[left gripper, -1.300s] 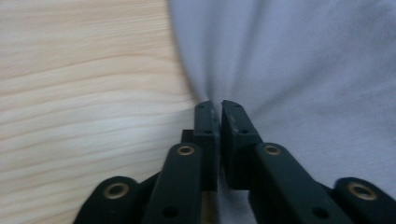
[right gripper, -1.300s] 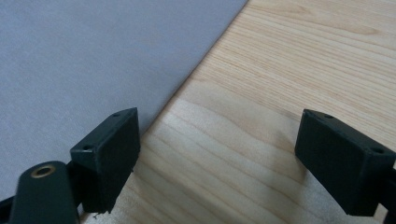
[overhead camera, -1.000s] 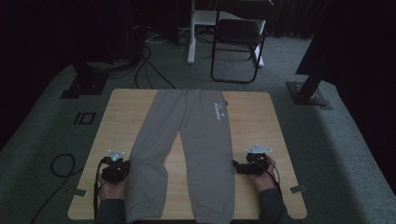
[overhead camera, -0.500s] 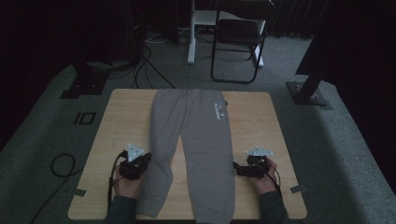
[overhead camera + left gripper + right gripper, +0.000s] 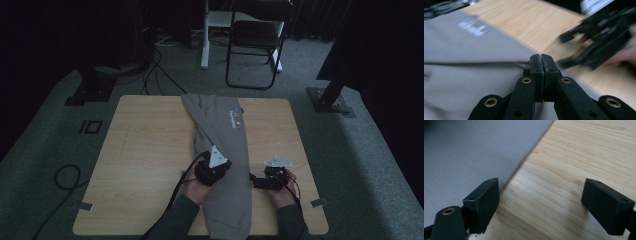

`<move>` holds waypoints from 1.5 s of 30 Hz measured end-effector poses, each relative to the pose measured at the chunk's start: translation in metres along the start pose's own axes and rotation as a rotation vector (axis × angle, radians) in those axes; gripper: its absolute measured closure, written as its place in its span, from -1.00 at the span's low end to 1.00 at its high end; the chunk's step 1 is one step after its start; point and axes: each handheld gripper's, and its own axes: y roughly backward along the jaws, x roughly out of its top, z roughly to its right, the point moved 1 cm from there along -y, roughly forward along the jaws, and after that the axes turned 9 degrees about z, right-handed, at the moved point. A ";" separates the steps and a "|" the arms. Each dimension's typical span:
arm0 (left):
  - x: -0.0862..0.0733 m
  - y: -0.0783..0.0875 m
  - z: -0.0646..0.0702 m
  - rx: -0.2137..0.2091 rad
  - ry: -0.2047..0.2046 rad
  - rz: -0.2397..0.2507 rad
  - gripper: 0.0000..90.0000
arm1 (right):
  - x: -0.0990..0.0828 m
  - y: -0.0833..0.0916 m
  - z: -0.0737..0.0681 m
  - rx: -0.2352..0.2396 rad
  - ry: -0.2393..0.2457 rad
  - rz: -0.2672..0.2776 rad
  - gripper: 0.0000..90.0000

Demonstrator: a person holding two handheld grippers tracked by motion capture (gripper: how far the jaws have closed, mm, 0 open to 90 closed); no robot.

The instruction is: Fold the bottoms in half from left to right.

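Grey sweatpants (image 5: 222,150) lie folded lengthwise down the wooden table's middle, logo up.

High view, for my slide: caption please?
Left gripper folds one grey trouser leg across; right gripper waits open beside them.

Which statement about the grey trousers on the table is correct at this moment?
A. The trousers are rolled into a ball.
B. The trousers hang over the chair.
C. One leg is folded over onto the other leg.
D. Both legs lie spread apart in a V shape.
C: in the high view the grey trousers form one narrow strip on the table, and the left gripper, jaws shut on the fabric, sits on top of it.
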 end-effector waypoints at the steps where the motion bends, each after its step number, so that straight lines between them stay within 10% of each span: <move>1: 0.001 -0.005 0.004 -0.025 0.009 -0.001 0.98 | 0.000 0.000 0.000 0.000 -0.001 0.000 -0.66; 10: -0.027 -0.034 0.004 -0.132 0.117 -0.067 0.76 | 0.000 0.002 0.004 -0.025 -0.016 0.013 -0.38; 28: -0.046 0.008 -0.031 0.078 0.058 -0.081 0.50 | 0.013 0.007 -0.012 -0.005 0.001 0.051 0.11; 34: -0.068 0.030 -0.055 0.165 0.113 -0.105 0.47 | 0.027 0.012 -0.042 0.085 0.023 0.104 0.19; 45: -0.105 0.046 -0.083 0.257 0.214 -0.182 0.49 | 0.038 -0.006 -0.070 0.104 0.097 0.063 0.20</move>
